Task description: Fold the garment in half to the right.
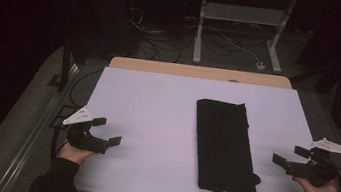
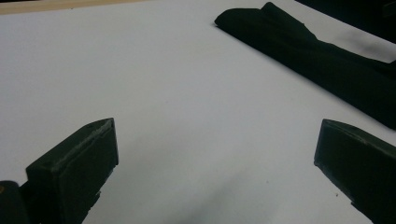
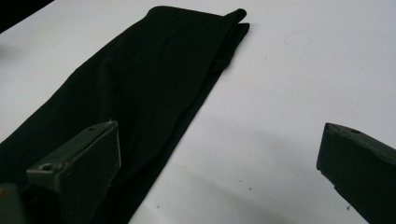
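We work in a dim room, at a white table [image 1: 155, 119] with a bare wooden strip along its far edge; past it stand a pale metal frame and loose cables on the floor.

From the high view, a black folded cloth [image 1: 223, 146] lies right of the table's centre. Its long axis runs from 12 o'clock down to 6 o'clock, leaning slightly so the near end drifts toward 5. Our left gripper [image 1: 104, 132] sits at the near left edge with its jaws spread wide and nothing between them; the cloth lies off at its 3 o'clock, well apart across bare table. Our right gripper [image 1: 290, 156] sits at the near right edge, jaws equally wide and empty, facing inward; the cloth's long right edge lies near, at its 9 o'clock. We judge the right hand the nearer one.

In the left gripper view, the left gripper [image 2: 215, 154] shows both black jaws far apart over white surface. The cloth [image 2: 327, 60] stretches from 12 o'clock down toward 3, well ahead of the tips.

In the right gripper view, the right gripper [image 3: 219, 156] is just as wide, gripping nothing. Here the cloth [image 3: 154, 88] runs from 12 o'clock toward 8, passing behind the left jaw, so we judge that its edge is just beside that tip. A short inward reach should meet the long edge.
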Available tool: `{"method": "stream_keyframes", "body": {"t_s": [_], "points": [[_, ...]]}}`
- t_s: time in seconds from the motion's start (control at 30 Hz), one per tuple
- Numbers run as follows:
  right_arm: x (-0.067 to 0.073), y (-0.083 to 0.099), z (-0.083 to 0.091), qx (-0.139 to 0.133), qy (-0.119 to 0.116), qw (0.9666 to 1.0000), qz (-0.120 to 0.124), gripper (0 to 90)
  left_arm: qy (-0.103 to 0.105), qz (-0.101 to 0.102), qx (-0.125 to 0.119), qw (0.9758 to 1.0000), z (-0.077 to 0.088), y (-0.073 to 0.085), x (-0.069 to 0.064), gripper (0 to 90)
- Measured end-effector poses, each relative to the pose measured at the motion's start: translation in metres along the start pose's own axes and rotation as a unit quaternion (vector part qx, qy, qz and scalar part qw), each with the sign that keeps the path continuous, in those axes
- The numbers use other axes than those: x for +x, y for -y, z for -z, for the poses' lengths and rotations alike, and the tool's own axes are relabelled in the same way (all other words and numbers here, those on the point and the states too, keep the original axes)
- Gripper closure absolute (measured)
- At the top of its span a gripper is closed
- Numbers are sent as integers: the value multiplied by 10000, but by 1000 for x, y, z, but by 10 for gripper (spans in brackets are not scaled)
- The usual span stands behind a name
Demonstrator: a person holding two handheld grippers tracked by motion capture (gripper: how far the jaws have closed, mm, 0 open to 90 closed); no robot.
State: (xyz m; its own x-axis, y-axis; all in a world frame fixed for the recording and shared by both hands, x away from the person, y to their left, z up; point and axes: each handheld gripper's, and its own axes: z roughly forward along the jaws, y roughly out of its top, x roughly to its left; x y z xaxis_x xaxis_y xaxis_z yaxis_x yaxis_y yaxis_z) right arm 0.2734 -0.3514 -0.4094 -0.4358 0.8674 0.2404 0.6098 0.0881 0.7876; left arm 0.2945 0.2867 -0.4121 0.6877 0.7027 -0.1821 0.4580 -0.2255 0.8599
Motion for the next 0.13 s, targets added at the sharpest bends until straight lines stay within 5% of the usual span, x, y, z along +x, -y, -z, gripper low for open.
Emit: {"method": "stream_keyframes", "body": {"t_s": [0.13], "points": [[1,-1,-3,27,-22,10000,37,0,-17,43,36,10000,0,1,1,0]]}}
